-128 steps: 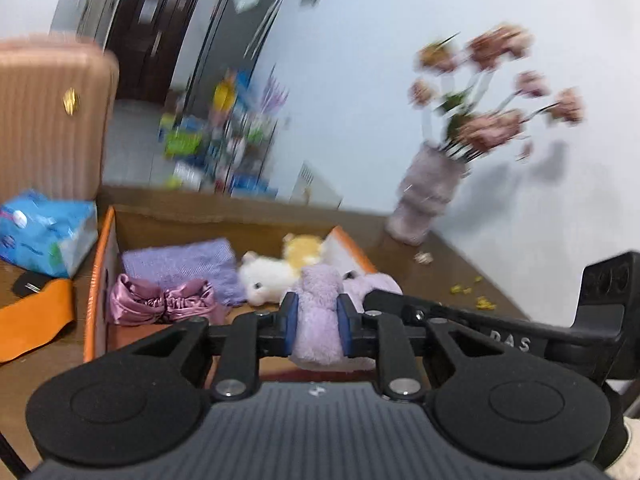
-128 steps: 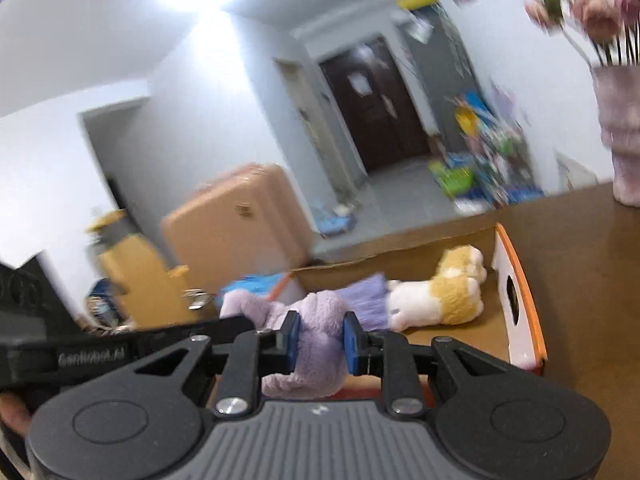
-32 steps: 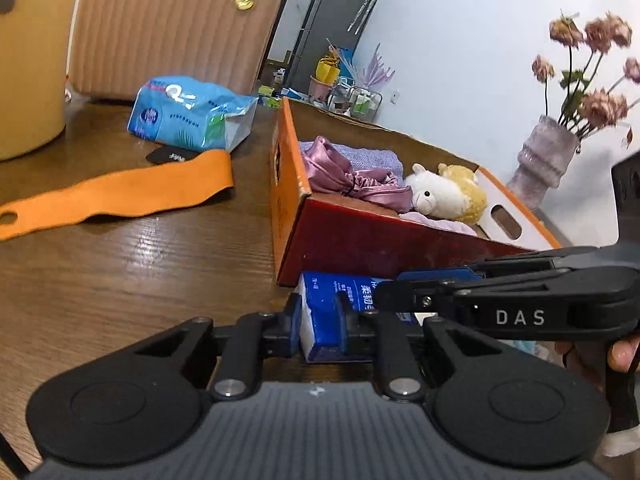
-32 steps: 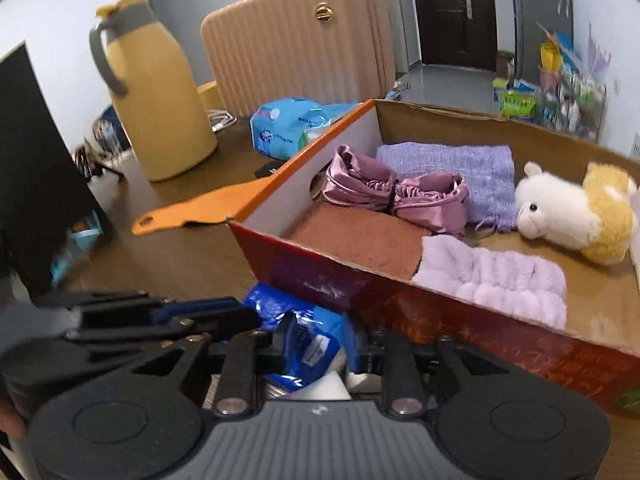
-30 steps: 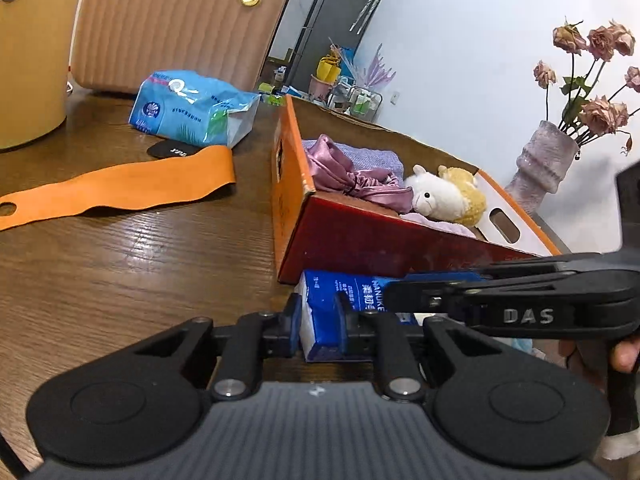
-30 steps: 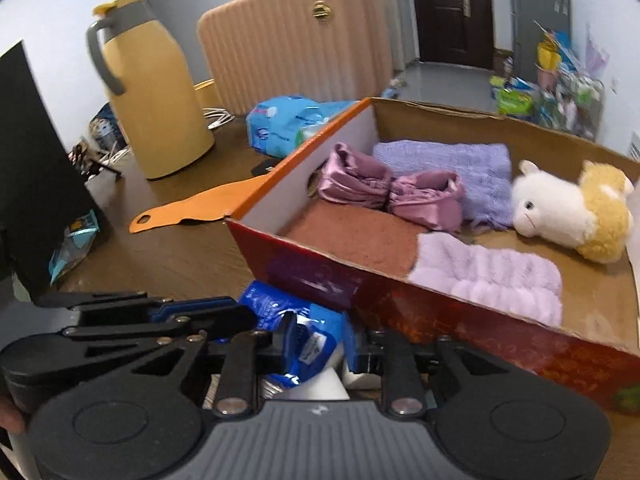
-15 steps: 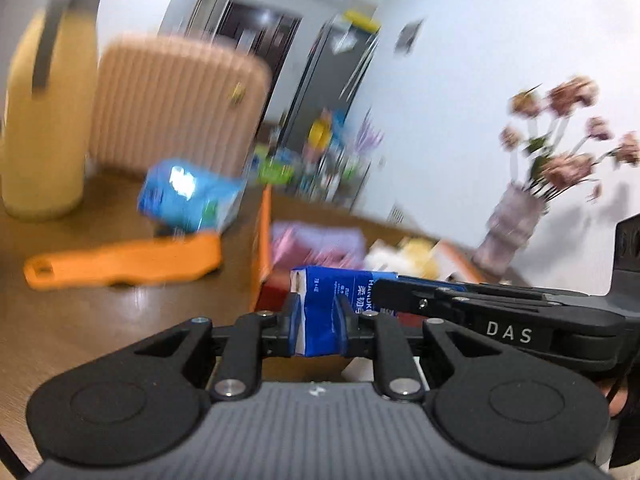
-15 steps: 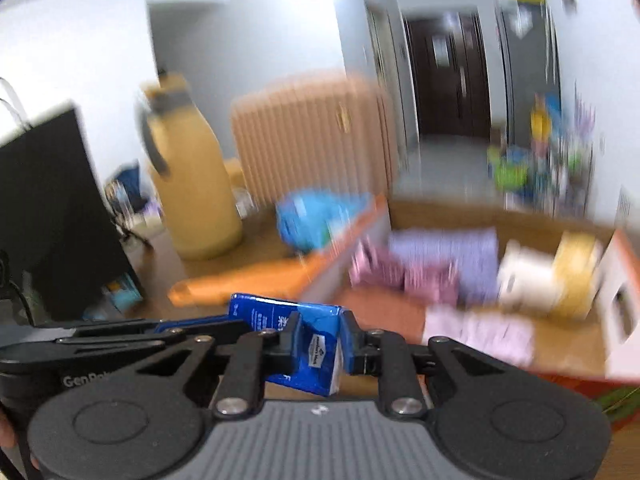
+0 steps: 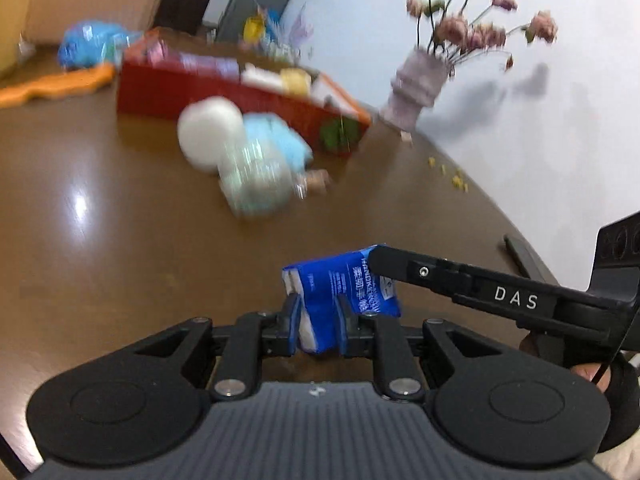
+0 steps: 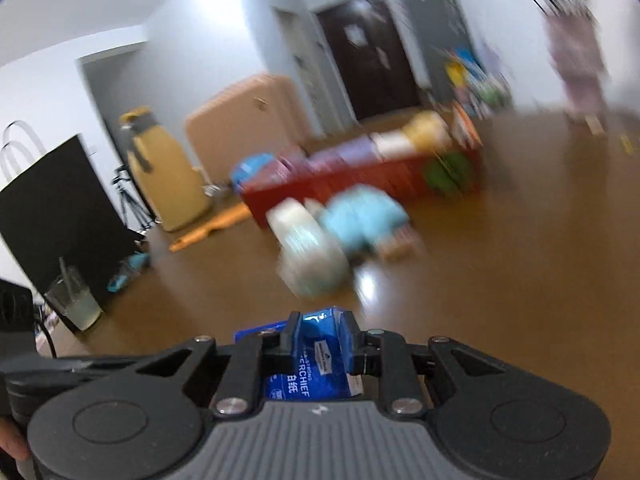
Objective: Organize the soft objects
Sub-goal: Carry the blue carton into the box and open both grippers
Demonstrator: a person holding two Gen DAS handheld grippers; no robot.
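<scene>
A small blue tissue pack (image 9: 344,284) hangs above the brown table, pinched from two sides. My left gripper (image 9: 318,312) is shut on its near end. My right gripper (image 9: 380,262) comes in from the right and grips its far end. In the right wrist view the same pack (image 10: 316,372) sits between the blue pads of my right gripper (image 10: 320,336), which is shut on it. Far off stands the red cardboard box (image 9: 200,96) with plush and cloth items inside, all blurred. A white soft thing (image 9: 208,132) and a light blue one (image 9: 276,140) lie in front of it.
A clear wrapped pack (image 9: 256,184) lies by the blue item. A vase of dried flowers (image 9: 416,88) stands beside the box, an orange strap (image 9: 52,84) to its left. A yellow jug (image 10: 160,176), a black bag (image 10: 52,200) and a glass (image 10: 76,300) line the left edge.
Both grippers lifted the tissue pack from in front of the box and carried it away together. The box and the other soft items now lie far off.
</scene>
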